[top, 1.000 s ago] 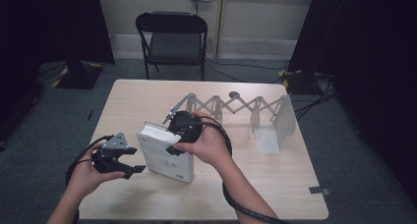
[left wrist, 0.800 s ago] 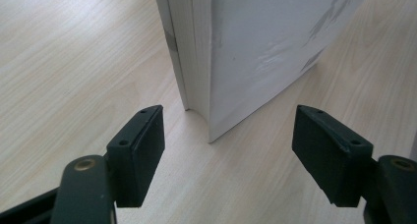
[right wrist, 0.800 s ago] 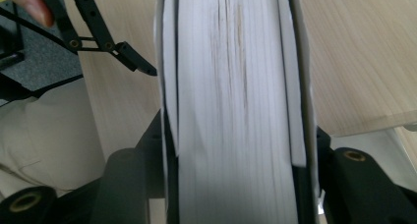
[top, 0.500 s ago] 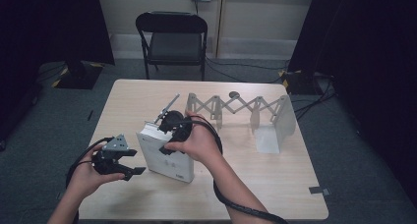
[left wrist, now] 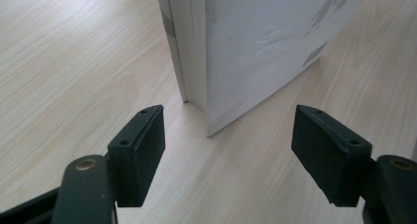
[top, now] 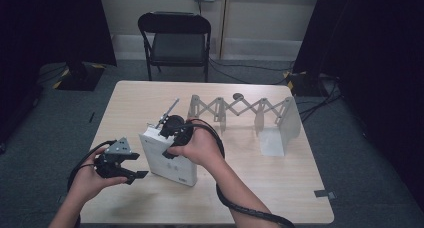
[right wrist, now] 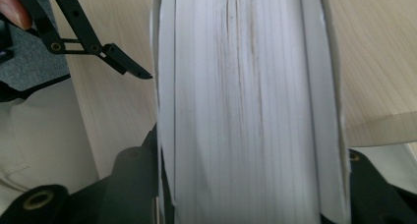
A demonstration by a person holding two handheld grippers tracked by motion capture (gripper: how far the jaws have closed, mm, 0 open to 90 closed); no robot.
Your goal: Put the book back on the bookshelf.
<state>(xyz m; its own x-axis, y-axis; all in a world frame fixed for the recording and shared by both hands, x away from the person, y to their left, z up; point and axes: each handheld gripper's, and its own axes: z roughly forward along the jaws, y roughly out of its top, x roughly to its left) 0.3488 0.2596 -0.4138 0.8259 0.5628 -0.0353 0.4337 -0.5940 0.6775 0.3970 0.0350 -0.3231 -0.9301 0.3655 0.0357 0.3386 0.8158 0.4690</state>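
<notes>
Right gripper (top: 167, 133) has just been closing and now clamps the white book (top: 170, 160) standing upright on the table (top: 280, 188), left gripper (top: 131, 168) spread empty just beside it; expandable rack (top: 245, 110) behind unloaded, transfer pending.

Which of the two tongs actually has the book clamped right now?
The right tongs, atop the white book: their jaws, which have just been closing, flank its page edge. The left tongs stand open beside it, touching nothing.
</notes>
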